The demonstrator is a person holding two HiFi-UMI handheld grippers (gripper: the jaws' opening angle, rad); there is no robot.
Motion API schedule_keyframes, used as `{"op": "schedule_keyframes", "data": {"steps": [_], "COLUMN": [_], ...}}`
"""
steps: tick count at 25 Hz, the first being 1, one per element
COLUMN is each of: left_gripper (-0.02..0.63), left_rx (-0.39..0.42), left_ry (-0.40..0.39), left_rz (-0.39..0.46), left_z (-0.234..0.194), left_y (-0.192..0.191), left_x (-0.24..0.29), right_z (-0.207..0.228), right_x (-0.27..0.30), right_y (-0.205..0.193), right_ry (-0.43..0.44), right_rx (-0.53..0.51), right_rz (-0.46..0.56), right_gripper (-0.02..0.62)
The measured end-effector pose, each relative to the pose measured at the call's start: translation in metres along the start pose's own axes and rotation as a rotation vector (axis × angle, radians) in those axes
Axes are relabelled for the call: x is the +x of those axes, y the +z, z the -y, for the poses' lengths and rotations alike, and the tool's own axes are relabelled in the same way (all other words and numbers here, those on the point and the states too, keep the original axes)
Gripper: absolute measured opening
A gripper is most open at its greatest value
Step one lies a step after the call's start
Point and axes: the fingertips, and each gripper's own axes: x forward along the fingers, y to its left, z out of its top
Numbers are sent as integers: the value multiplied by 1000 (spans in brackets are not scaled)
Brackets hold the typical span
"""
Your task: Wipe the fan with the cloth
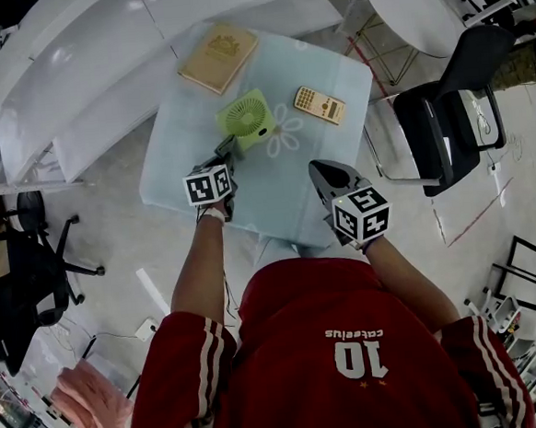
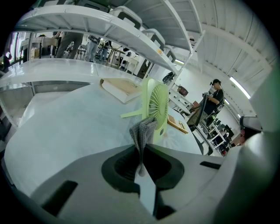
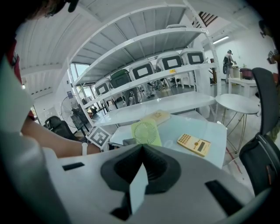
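Note:
A small green fan (image 1: 247,118) stands upright on the pale blue table (image 1: 181,160). My left gripper (image 1: 228,154) sits just in front of it, shut on a folded grey cloth (image 1: 228,143). In the left gripper view the cloth (image 2: 142,131) sticks up from the closed jaws, just short of the fan's grille (image 2: 158,107); I cannot tell whether they touch. My right gripper (image 1: 316,166) hovers over the table's near right part, shut on nothing. Its own view shows the fan (image 3: 145,132) ahead of the gripper (image 3: 142,145).
A tan book (image 1: 219,57) lies at the table's far side and a yellow calculator (image 1: 320,105) lies right of the fan. White shelving (image 1: 72,76) runs behind and left of the table. A black chair (image 1: 450,116) and a round white table (image 1: 413,8) stand to the right.

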Motion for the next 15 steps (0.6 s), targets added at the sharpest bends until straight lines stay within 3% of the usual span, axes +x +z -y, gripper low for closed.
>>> {"op": "schedule_keyframes", "data": {"steps": [15], "left_gripper": [28], "left_rx": [25], "left_ry": [-47], "left_rz": [37], "left_z": [1], "left_y": [3], "left_x": [-25], "right_z": [-19], "right_x": [-5], "right_y": [6], "right_ry": [-9], "right_rx": [-5], "right_rz": [33], "right_gripper": [3]}}
